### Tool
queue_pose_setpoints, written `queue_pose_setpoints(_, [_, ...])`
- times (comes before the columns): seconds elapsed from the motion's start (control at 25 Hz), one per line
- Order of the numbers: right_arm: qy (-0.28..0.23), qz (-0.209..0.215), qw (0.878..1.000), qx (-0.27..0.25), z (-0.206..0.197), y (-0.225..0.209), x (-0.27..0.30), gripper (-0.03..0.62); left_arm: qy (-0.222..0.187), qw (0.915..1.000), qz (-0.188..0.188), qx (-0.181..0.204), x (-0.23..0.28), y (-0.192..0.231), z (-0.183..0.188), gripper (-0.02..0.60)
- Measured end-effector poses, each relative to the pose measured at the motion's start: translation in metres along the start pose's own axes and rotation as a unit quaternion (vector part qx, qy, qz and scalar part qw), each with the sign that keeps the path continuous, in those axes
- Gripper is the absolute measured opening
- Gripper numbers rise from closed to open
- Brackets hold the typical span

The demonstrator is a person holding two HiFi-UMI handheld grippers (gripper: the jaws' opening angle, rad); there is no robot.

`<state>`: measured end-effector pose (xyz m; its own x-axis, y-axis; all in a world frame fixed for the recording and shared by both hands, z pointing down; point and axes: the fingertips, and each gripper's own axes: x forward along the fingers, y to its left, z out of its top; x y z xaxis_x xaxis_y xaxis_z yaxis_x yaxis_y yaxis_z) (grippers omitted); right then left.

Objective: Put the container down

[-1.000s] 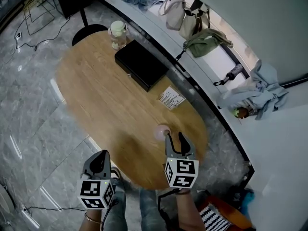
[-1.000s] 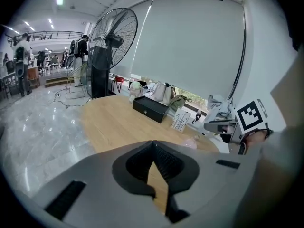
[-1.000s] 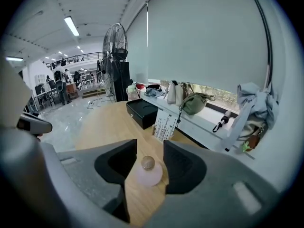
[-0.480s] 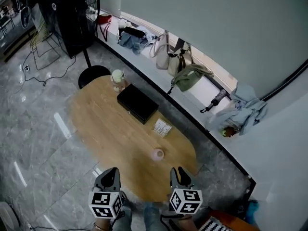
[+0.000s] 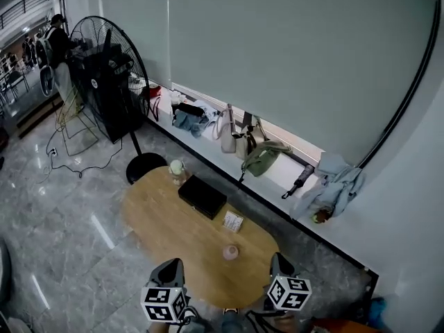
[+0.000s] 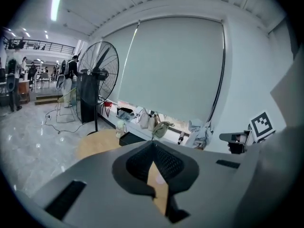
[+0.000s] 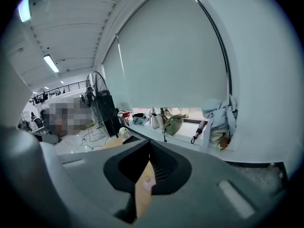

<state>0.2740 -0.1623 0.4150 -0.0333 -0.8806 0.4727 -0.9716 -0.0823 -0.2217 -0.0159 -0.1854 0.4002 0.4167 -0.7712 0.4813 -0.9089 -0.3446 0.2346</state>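
Note:
The small pink container (image 5: 230,252) stands upright on the oval wooden table (image 5: 170,231), near its front end, with nothing touching it. Both grippers are held low at the bottom of the head view, back from the table's near edge. My left gripper (image 5: 173,263) is shut and empty. My right gripper (image 5: 279,258) is also shut and empty, off to the right of the container. Through the slit under each pair of closed jaws a bit of the container shows as a pink spot on the wood: container (image 6: 159,179), container (image 7: 148,183).
A black flat box (image 5: 202,196), a lidded jar (image 5: 177,168) and a printed card (image 5: 233,221) sit farther along the table. A big standing fan (image 5: 111,89) is beyond its far end. Bags (image 5: 244,144) and blue clothes (image 5: 334,182) lie on the window ledge.
The right gripper, open beside the pink container a second ago, has drawn back and closed empty. The head view has risen, so the table looks smaller and farther away.

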Motion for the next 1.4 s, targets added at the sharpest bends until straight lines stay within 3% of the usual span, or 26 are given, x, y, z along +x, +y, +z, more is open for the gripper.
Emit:
queue_pose_setpoints(0.28, [-0.006,-0.005,1.0,-0.029,0.031,0.0,-0.035,0.006,-0.044,0.9989,0.005,0.013,-0.017,0.004,0.046,-0.006])
queue_pose_setpoints(0.6, [-0.02,-0.023,0.998,-0.055,0.051,0.002,-0.049,0.006,-0.064,0.9967,0.01,0.048,-0.012,0.002,0.074,-0.006])
queue_pose_setpoints(0.84, [-0.009,-0.068,0.994,-0.087,0.058,0.001,-0.051,0.006,-0.06,0.9971,0.008,0.045,-0.008,0.007,0.077,-0.006])
queue_pose_setpoints(1.4, [-0.012,-0.071,0.995,-0.07,0.056,0.004,-0.056,0.005,-0.057,0.9973,0.006,0.046,-0.01,0.01,0.075,-0.006])
